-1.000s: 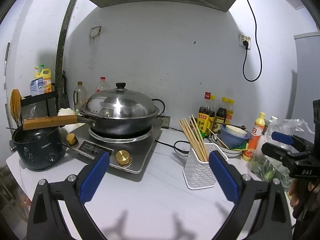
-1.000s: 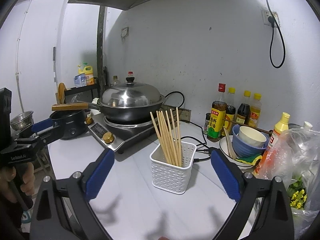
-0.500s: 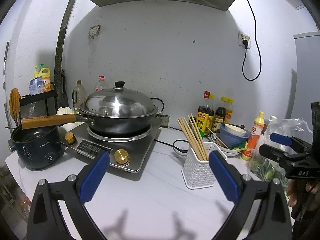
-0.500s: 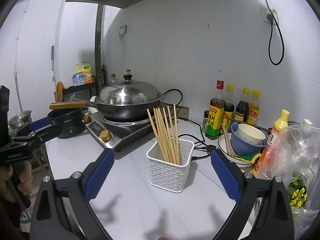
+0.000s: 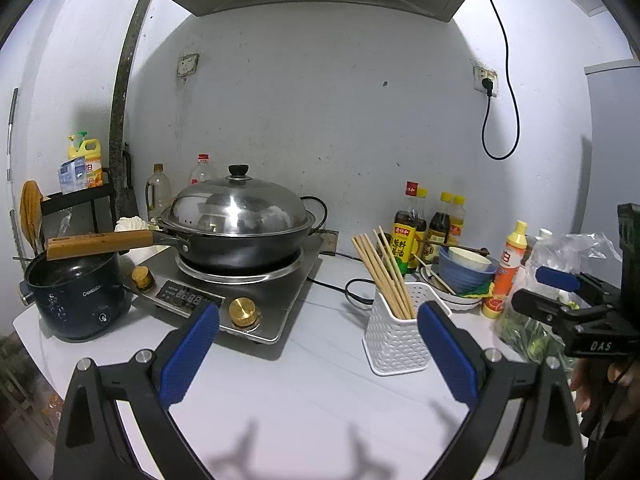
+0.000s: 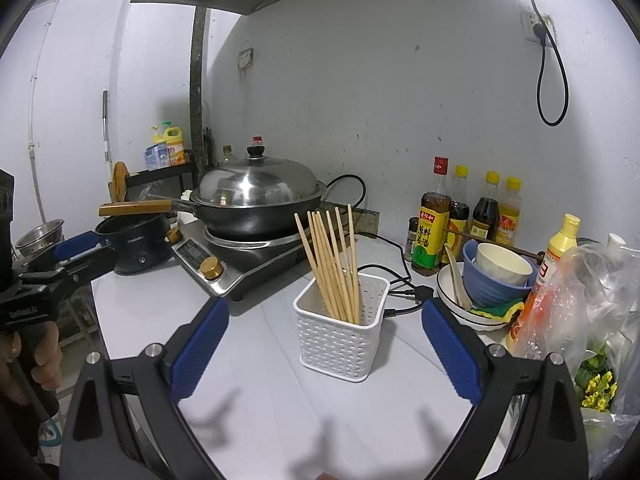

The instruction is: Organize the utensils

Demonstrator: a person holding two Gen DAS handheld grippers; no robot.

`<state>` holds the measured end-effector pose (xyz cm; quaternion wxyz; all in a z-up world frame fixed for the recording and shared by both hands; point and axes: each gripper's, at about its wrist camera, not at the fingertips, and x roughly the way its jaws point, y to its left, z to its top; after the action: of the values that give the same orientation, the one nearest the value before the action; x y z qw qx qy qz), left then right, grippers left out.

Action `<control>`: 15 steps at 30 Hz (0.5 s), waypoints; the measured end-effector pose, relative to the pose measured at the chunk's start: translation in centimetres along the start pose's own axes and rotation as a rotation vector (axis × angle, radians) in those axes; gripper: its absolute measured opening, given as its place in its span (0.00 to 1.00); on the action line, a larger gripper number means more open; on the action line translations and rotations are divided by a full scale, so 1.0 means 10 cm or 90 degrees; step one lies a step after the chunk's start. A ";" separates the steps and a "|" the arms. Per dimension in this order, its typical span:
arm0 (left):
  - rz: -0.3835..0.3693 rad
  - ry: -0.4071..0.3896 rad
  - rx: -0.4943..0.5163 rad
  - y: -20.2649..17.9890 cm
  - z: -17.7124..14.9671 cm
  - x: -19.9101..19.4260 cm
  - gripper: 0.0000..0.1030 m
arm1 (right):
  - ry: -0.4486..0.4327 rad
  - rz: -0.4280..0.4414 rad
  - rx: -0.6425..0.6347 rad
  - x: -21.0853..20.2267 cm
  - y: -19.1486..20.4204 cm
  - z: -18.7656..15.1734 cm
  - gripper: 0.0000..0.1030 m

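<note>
Both the left gripper [image 5: 318, 344] and right gripper [image 6: 326, 346] hover spread wide and empty over the counter, the light, stiff, slippery bamboo chopsticks [image 6: 332, 262] leaning at 11 o'clock in the white perforated holder [image 6: 340, 334], probably best pinched near their tops.

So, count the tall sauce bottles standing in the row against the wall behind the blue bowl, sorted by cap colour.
Red-capped sauce bottle with a yellow-green label: 1
Yellow-capped sauce bottles: 3
Total: 4
</note>
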<state>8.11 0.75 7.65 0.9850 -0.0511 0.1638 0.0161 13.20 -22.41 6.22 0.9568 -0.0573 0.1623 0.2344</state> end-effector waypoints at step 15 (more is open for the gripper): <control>0.000 -0.001 0.001 -0.01 -0.01 -0.03 0.96 | 0.000 0.000 0.000 0.00 -0.01 0.00 0.94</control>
<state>7.77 0.60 7.68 0.9852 -0.0501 0.1632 0.0158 13.22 -22.47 6.21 0.9568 -0.0574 0.1624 0.2341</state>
